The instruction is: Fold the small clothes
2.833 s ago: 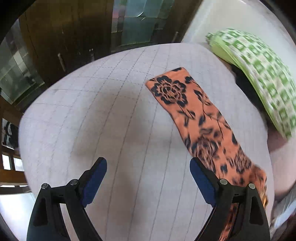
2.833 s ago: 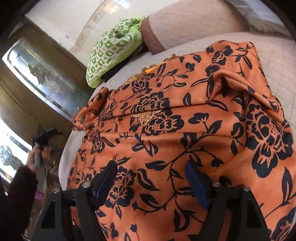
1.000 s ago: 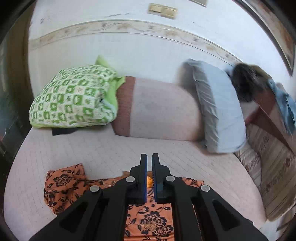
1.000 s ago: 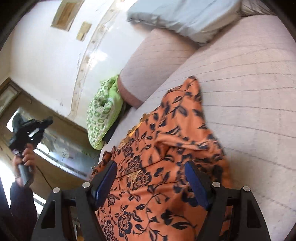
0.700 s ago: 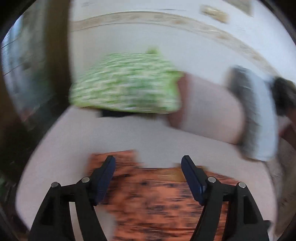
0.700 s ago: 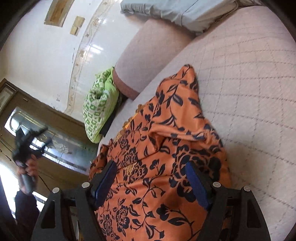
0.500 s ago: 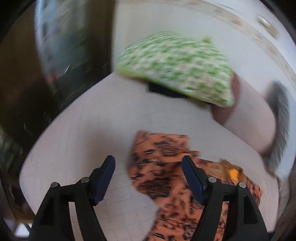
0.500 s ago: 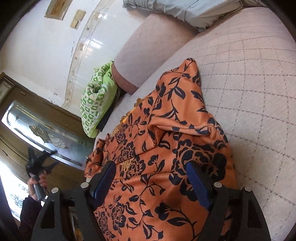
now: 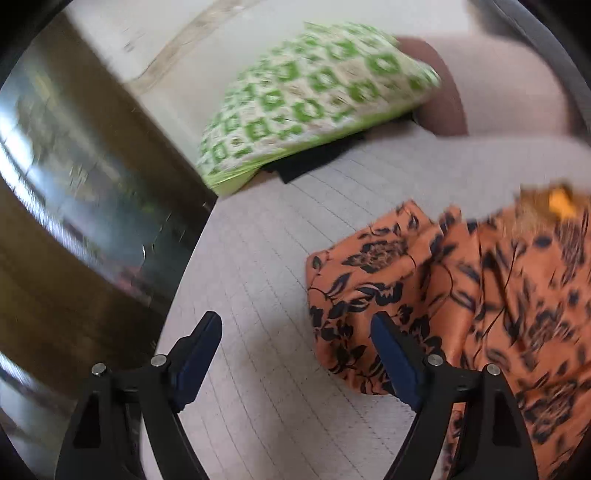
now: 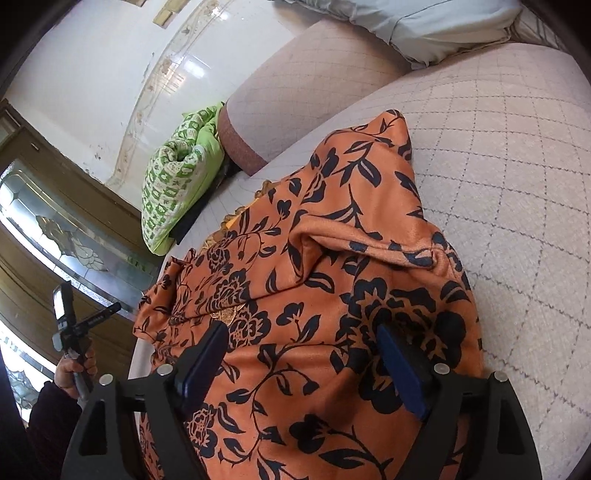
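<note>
Covering most of both views is a pale pink quilted bed cover with a thin grey grid [image 9: 266, 258], and on it lies the task's thing, an orange satin-like garment printed with black flowers [image 10: 332, 295], loosely half-folded with one raised crease across its middle. Behind it, against the pink bolster, sits a green-and-white patterned pillow [image 9: 314, 96] with something flat and black under it; a grey-blue pillow [image 10: 424, 26] lies further along the head of the bed.

From the left wrist view the garment lies to the right and slightly ahead of the left gripper [image 9: 295, 358], its near rounded corner just beside the right-hand finger. The jaws are opening and stand wide, with only bare cover between them, so nothing is held. In the right wrist view the left gripper appears small at the far left, in a person's hand above a dark sleeve [image 10: 55, 410].

The right gripper [image 10: 303, 362] hangs directly over the near part of the garment, jaws opening too, fabric below and between them but not pinched. The cloth's long axis runs away from this gripper toward the green pillow.

My judgement: the right gripper is the nearer one, already above the hem, while the left must shift rightward to reach its corner before any fold can be drawn along that long axis.
</note>
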Demonstrator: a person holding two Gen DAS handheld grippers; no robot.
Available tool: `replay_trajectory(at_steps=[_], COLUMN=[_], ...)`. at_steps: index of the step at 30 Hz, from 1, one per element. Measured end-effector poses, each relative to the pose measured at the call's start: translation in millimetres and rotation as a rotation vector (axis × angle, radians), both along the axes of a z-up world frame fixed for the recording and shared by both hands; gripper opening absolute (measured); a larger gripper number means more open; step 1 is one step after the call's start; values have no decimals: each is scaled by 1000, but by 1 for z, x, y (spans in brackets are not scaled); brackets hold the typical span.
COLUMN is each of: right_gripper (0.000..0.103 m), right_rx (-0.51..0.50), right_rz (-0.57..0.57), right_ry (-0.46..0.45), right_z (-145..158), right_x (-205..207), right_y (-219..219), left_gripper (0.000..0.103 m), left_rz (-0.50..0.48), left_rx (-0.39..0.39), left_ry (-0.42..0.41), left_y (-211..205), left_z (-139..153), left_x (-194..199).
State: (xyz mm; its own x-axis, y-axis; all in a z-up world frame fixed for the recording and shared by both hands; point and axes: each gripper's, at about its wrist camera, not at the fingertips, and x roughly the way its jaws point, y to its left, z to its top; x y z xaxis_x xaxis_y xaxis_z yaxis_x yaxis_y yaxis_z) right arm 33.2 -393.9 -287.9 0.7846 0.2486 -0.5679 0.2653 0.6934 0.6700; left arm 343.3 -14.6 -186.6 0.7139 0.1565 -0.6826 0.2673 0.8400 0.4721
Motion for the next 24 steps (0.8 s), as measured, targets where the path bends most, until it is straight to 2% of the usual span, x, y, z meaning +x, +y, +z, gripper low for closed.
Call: replay_trajectory(at_steps=[3, 5, 8, 13, 14, 15, 17, 21, 24], right_gripper=[86, 86, 86, 87, 87, 87, 87, 87, 87], right_rx=[-6, 0, 10, 9, 6, 6, 13, 18, 26], right_rz=[3, 2, 1, -1, -1, 0, 0, -3, -8], right_ry=[0, -1, -2, -5, -5, -6, -9, -17, -23], right_z=[0, 0, 0, 0, 0, 0, 0, 1, 1], right_x=[0, 1, 1, 1, 1, 1, 0, 0, -2], right_y=[1, 1, 0, 0, 0, 0, 0, -1, -3], left_gripper=[83, 83, 83, 82, 70, 40, 6, 5, 5], left_rz=[-13, -32, -57, -37, -26, -20, 16, 5, -26], left_rx=[61, 104, 195, 203, 217, 218, 196, 111, -32], left_ry=[33, 100, 102, 113, 123, 139, 195, 127, 97], left_y=[-14, -23, -40, -58, -62, -63, -64, -70, -76], left_z=[-17, -31, -44, -54, -58, -60, -63, -39, 0], left_x=[17, 31, 42, 73, 80, 83, 92, 81, 62])
